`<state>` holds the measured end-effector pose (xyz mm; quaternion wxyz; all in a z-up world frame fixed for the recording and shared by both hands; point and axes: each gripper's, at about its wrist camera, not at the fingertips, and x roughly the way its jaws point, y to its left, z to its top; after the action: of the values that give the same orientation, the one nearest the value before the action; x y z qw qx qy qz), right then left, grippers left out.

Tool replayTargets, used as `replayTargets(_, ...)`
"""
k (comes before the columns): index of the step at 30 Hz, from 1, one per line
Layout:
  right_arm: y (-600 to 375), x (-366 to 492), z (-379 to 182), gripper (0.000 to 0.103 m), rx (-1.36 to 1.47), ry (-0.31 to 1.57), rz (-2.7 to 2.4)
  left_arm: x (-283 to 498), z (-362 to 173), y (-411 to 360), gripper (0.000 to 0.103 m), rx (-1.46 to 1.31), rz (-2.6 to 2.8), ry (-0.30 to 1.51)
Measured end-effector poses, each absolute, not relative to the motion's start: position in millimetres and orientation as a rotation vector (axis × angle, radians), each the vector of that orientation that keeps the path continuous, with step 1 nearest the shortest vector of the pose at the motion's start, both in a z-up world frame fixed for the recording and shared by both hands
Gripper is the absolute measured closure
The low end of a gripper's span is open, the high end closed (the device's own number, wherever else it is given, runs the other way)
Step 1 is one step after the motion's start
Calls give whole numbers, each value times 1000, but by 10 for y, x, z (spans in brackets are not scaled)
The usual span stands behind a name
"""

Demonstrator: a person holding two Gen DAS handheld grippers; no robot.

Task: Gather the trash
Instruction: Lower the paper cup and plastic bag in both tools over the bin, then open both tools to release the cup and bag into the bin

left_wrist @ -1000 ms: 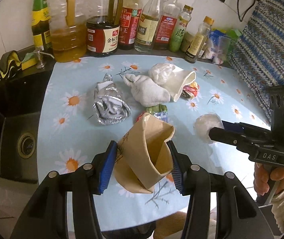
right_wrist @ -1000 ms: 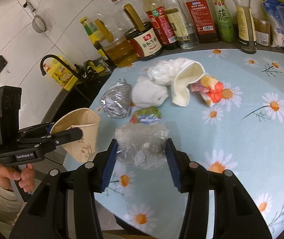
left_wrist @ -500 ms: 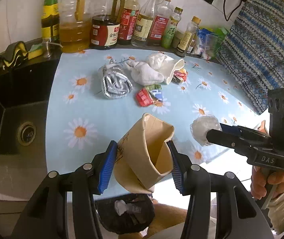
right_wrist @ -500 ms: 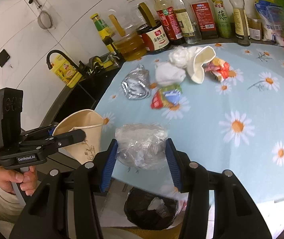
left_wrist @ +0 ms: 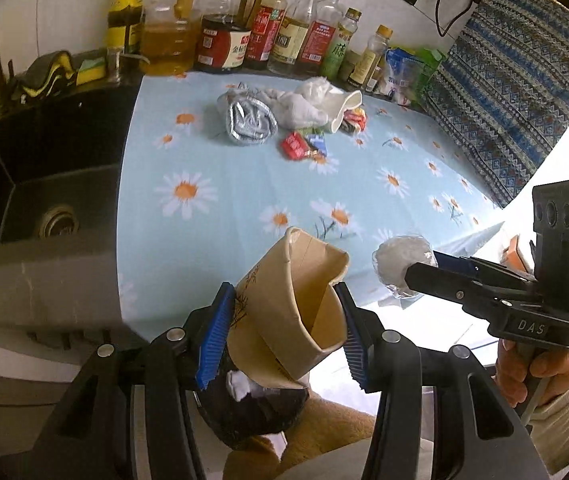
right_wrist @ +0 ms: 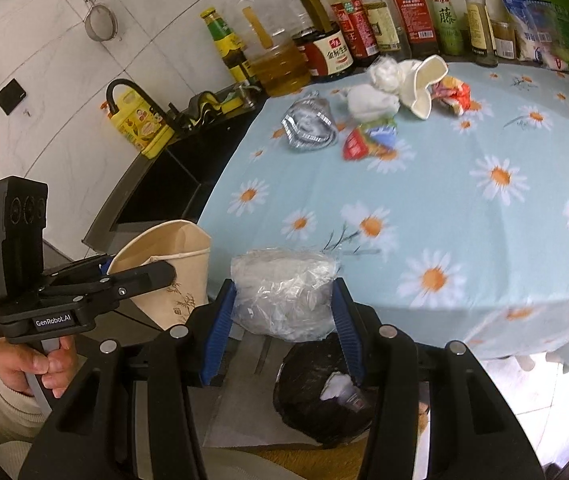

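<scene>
The left gripper point(left_wrist: 284, 330) has its blue-padded fingers point(left_wrist: 215, 338) clamped on a crushed tan paper cup point(left_wrist: 290, 308), which stands up between them with its open mouth tilted forward. Below the fingertips sits a black trash bag point(left_wrist: 252, 416), with white scraps inside. The right gripper point(right_wrist: 284, 316) is squeezed onto a crumpled clear plastic wad point(right_wrist: 284, 292); the same bag point(right_wrist: 320, 392) lies just under and ahead of its right finger. Beyond both sets of fingers, foil, tissue and wrappers remain on the daisy tablecloth point(right_wrist: 464, 208).
</scene>
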<state>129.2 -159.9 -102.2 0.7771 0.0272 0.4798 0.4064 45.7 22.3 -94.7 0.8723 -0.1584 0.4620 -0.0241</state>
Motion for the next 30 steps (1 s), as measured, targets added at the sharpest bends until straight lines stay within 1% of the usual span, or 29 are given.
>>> replayTargets(6,-1542,1019,-1171,54,54,1075,864,213,-1162,251,55,-361,-68,1006)
replayTargets(13,-1555,832,-1467,54,54,1153,830,64,-1454,284,55,-394,-77,1071)
replayTargets(30,-1606,828,-2098,54,56,1329,784,42,-2207,236,55,-475,-84,1252)
